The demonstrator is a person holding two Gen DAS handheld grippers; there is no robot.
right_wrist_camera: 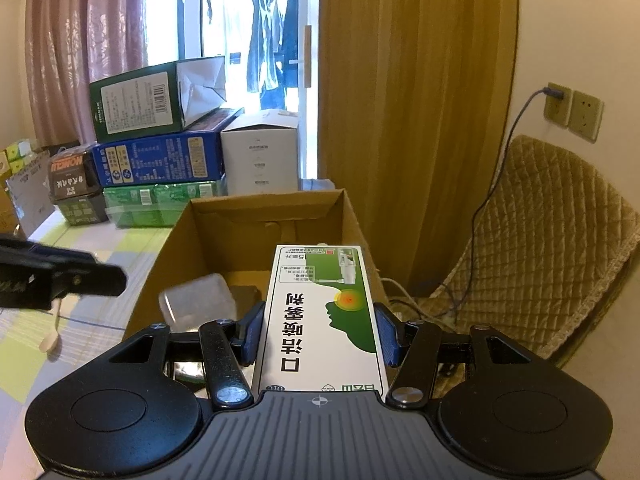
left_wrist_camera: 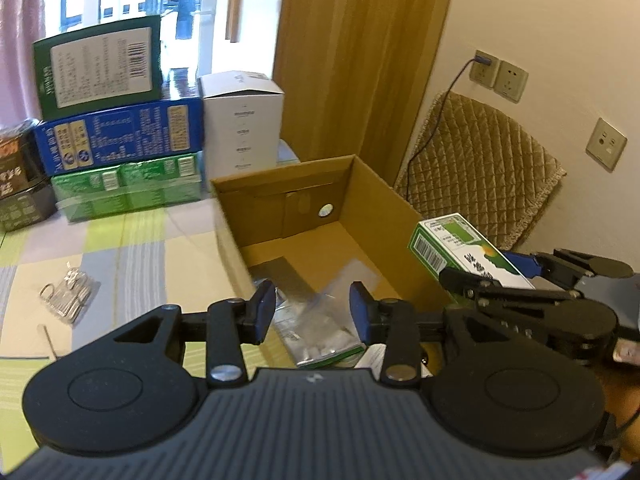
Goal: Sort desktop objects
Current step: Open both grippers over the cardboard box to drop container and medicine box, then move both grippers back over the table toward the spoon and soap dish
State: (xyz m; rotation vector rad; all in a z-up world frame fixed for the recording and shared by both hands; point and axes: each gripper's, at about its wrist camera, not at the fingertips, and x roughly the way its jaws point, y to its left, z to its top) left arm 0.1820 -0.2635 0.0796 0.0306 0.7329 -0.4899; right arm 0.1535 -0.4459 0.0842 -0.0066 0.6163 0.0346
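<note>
Left wrist: my left gripper (left_wrist_camera: 312,312) hangs released over the cardboard box (left_wrist_camera: 372,196) with plastic bags (left_wrist_camera: 320,320) just ahead below it; right wrist: my right gripper (right_wrist_camera: 318,330) is clamped on the white-green spray box (right_wrist_camera: 320,320), above the carton's near right corner.

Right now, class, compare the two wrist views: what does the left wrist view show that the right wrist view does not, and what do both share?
Only the left wrist view shows the metal clips on the checked tablecloth, the clear bags in the box, and the open left gripper.

Only the right wrist view shows the printed front of the green-and-white carton, the clothes hanging outside the window, and a white spoon on the cloth.

Both show the cardboard box, the stacked packages, the quilted chair and the right gripper shut on the carton.
</note>
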